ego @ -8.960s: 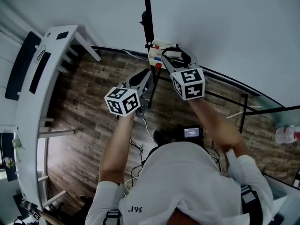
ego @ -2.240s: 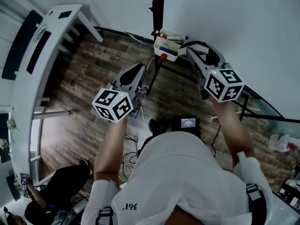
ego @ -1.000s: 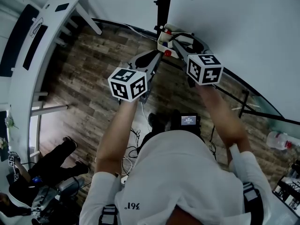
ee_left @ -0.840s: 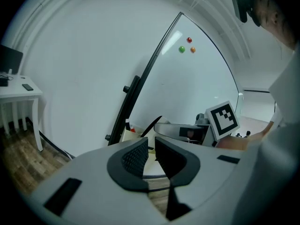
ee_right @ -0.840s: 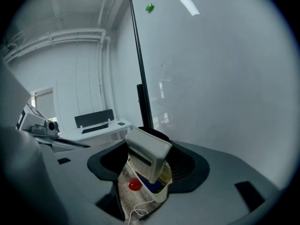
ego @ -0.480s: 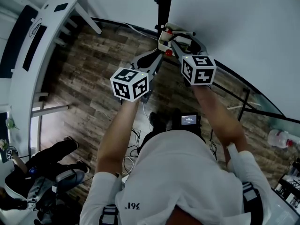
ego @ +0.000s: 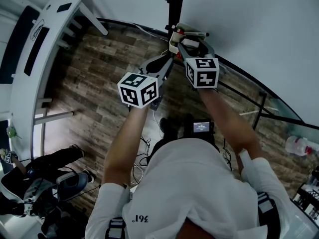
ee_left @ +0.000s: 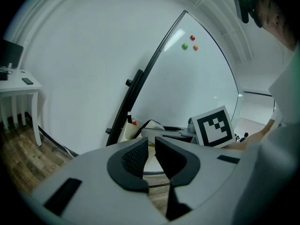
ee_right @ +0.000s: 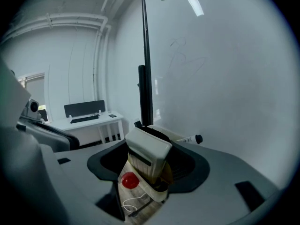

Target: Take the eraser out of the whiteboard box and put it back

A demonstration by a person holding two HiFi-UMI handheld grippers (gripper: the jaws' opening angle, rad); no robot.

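The right gripper (ee_right: 148, 162) had its jaws closed on a cream-white rectangular whiteboard eraser (ee_right: 147, 152), pinching it across its broad faces. The eraser stood tilted, its top leaning toward the white whiteboard (ee_right: 215, 60) and its lower end at the mouth of the cream plastic whiteboard box (ee_right: 151, 194). Whether it already touched the box's inside could not be told. The box hung at the board's lower edge, beside the black upright of the frame, with a round red magnet (ee_right: 130, 180) on its front wall and a white marker with a black cap (ee_right: 189, 138) lying along its back edge.

The left gripper (ee_left: 151, 150) hovered just beside the box, jaws nearly together with a narrow gap and nothing between them.

In the head view the right gripper (ego: 182, 40) reached over the box (ego: 173, 46), the left gripper (ego: 166, 63) below it.

The main risk looked like release at this tilt: the eraser's lower corner could catch the front wall and tip out to the floor. Pushing down hard might also knock the marker off the back edge, or jolt the box on the board.
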